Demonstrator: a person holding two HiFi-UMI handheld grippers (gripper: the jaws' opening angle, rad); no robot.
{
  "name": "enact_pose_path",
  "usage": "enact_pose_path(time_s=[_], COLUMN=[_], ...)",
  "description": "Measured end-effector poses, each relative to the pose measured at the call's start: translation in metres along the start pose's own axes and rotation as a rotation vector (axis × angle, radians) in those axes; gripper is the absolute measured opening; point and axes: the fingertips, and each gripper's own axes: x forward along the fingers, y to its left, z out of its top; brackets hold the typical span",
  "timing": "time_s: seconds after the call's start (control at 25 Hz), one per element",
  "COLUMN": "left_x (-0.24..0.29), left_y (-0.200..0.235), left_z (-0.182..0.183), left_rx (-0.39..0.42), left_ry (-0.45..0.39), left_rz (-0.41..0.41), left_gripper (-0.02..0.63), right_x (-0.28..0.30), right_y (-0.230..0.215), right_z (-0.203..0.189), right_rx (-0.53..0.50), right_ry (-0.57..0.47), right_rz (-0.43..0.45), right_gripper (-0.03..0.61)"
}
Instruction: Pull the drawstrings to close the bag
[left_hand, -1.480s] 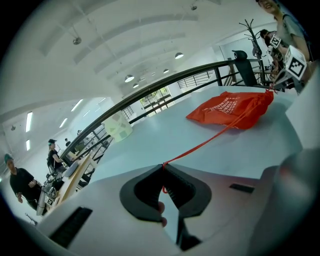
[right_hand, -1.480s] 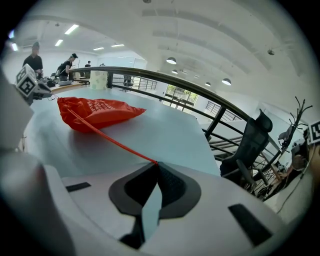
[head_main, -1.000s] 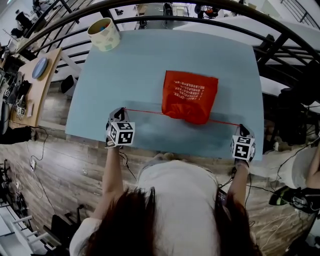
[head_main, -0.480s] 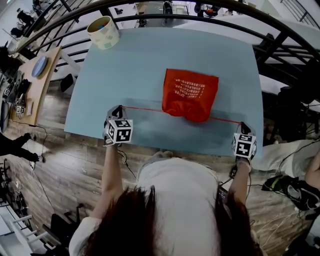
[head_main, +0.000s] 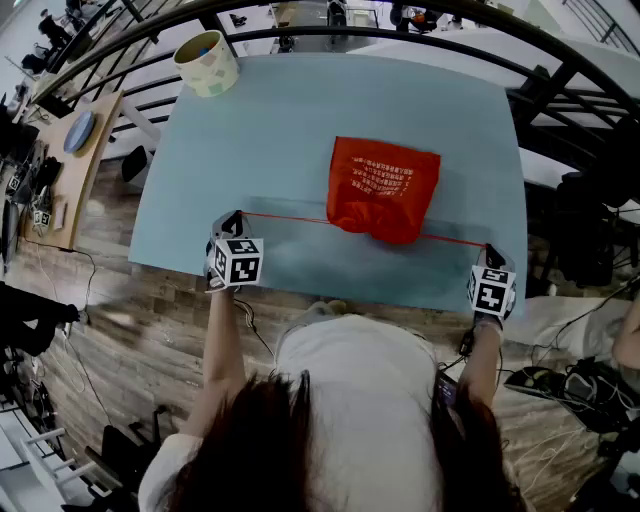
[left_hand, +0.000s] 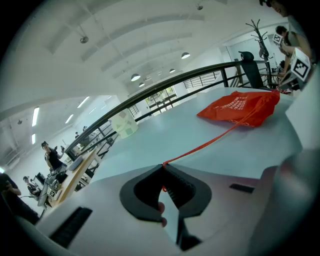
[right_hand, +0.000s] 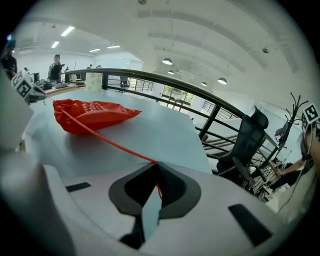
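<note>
Red cord drawstrings (head_main: 285, 219), pinched in the closed left gripper (left_hand: 163, 167) and right gripper (right_hand: 156, 165), remain taut beside the orange fabric bag (head_main: 385, 185) on the pale blue table (head_main: 250, 130), hardly moved, so its mouth seems cinched.

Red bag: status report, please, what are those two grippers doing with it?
Left gripper shut on left drawstring, right gripper shut on right drawstring. Both strings taut; red bag between them, mouth bunched. Nothing in the way; cup at far corner.

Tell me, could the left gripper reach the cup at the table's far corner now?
Probably not: the left gripper is shut on the taut drawstring, though nothing stands between it and the cup.
</note>
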Motion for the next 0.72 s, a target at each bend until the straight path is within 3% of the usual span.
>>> enact_pose_path(time_s=[0.32, 0.52, 0.72], left_x=[0.002, 0.002, -0.001], left_y=[-0.001, -0.014, -0.028], left_z=[0.000, -0.008, -0.012], left_rx=[-0.003, -0.056, -0.028], left_ry=[0.008, 0.031, 0.067], left_rz=[-0.008, -0.058, -0.128], left_gripper=[0.015, 0.017, 0.017], right_x=[0.004, 0.002, 0.000], right_y=[-0.001, 0.000, 0.009], right_z=[0.001, 0.004, -0.004], right_rx=[0.022, 0.063, 0.075], right_ry=[0.008, 0.003, 0.029], right_rz=[-0.001, 0.031, 0.049], right_gripper=[0.025, 0.025, 0.026])
